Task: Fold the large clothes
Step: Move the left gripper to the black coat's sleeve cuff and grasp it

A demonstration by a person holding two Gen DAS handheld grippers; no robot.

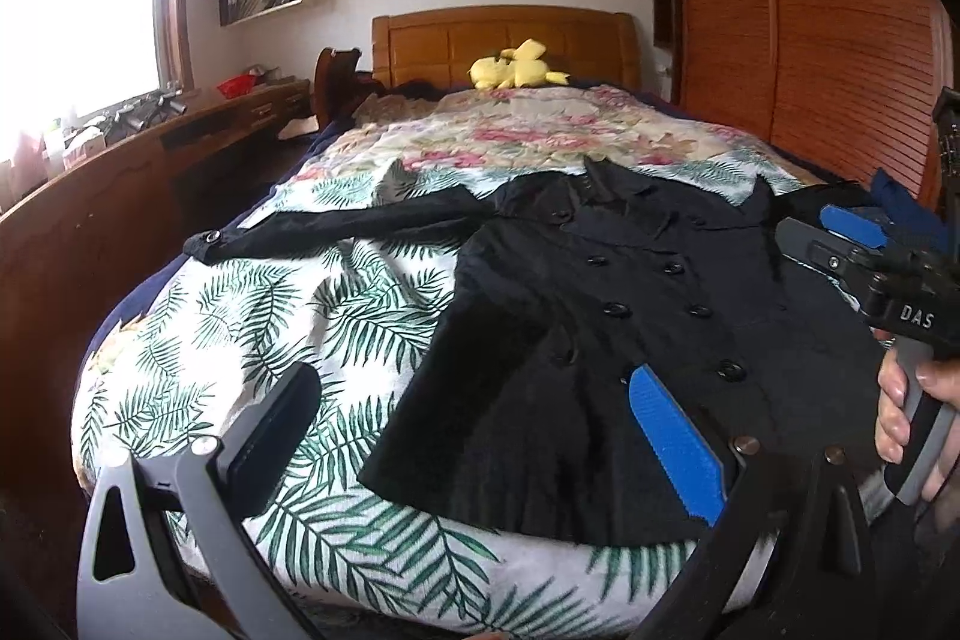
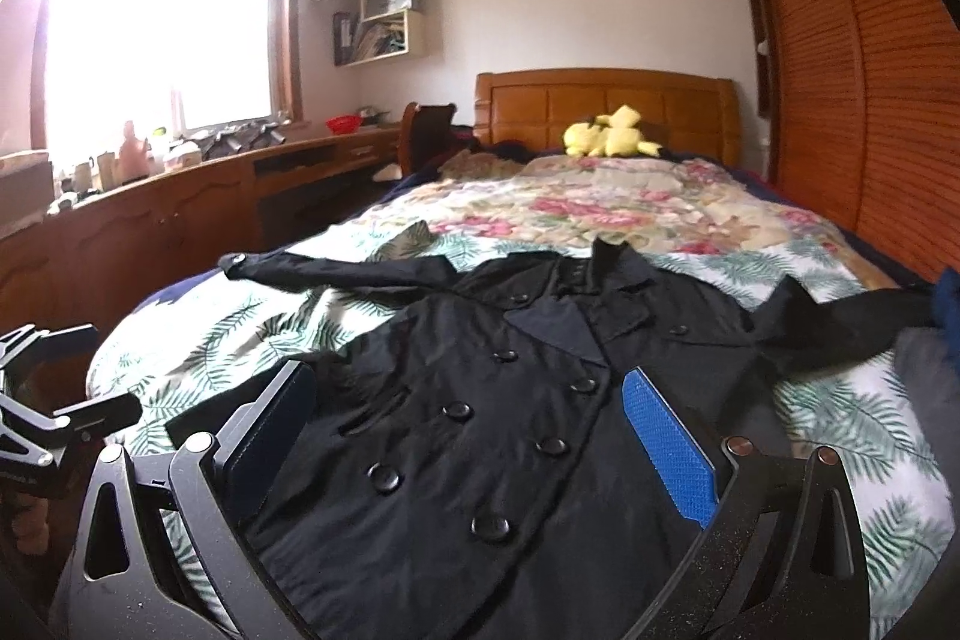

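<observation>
Black double-breasted coat is laid flat, front up, sleeves spread, on the leaf-print bedspread. Left hand-held gripper and right hand-held gripper are held spread above its hem, nothing gripped.

Your left wrist camera looks from the foot of the bed, low over the near left part, facing the headboard along its own gripper, whose fingers stand apart. Your right wrist camera looks the same way from further right, close above the black coat, with its own gripper spread wide over the buttons. Both views share the coat, the yellow plush toy by the headboard, the window side and the slatted wardrobe. The left view also catches your right gripper at its right edge.
</observation>
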